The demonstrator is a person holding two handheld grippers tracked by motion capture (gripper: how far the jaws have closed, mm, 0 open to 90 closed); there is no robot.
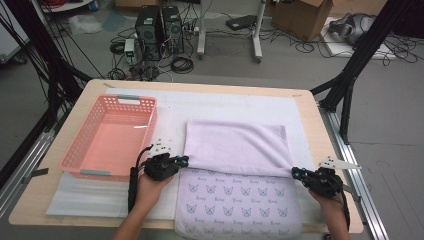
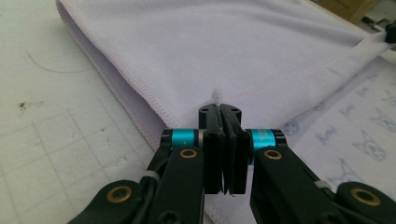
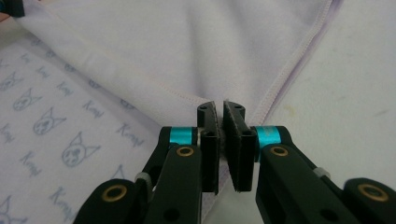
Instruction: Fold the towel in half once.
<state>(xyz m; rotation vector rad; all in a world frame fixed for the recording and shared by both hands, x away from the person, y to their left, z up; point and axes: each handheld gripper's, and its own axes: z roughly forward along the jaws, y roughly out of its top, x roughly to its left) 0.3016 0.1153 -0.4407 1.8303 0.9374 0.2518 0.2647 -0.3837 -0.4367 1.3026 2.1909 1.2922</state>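
Note:
A lilac towel (image 1: 235, 145) lies on the white mat, its far half folded back toward me over a near half printed with small cat faces (image 1: 235, 200). My left gripper (image 1: 185, 160) is at the left end of the folded edge. In the left gripper view its jaws (image 2: 220, 109) are shut on the towel (image 2: 224, 46), with a tuft of cloth pinched at the tips. My right gripper (image 1: 296, 172) is at the right end of that edge. In the right gripper view it (image 3: 219, 109) is shut on the towel's corner (image 3: 187, 42).
A pink plastic basket (image 1: 80, 150) with nothing in it stands on the left of the table, just left of my left hand. The white mat (image 1: 225, 102) covers most of the wooden tabletop (image 1: 50, 185). Computers, cables and boxes sit on the floor beyond.

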